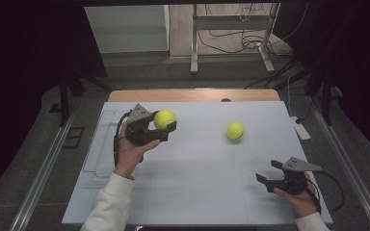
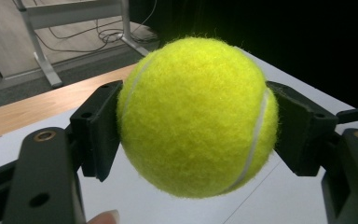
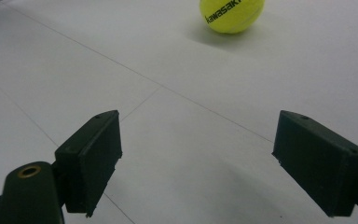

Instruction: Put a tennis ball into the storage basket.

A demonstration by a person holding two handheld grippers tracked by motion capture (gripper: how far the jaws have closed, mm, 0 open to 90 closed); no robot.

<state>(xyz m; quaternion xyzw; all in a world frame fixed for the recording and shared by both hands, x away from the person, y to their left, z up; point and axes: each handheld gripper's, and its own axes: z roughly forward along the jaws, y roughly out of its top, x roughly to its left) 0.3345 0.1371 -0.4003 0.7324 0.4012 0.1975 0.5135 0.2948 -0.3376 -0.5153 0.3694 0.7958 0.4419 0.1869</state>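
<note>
My left gripper (image 1: 166, 126) is shut on a yellow tennis ball (image 1: 165, 118) and holds it above the left half of the white table (image 1: 197, 192). In the left gripper view the ball (image 2: 198, 116) sits squeezed between both black jaws. A second yellow tennis ball (image 1: 235, 131) rests on the table right of centre; in the right gripper view this ball (image 3: 231, 15) lies far ahead, with black lettering on it. My right gripper (image 1: 268, 173) hovers low near the front right corner, jaws wide apart and nothing between them (image 3: 198, 158).
A clear shallow tray (image 1: 101, 144) lies along the table's left edge. A white power strip (image 1: 300, 127) hangs by the right edge. Beyond the wooden far edge stand metal frame legs (image 1: 193, 43) and floor cables.
</note>
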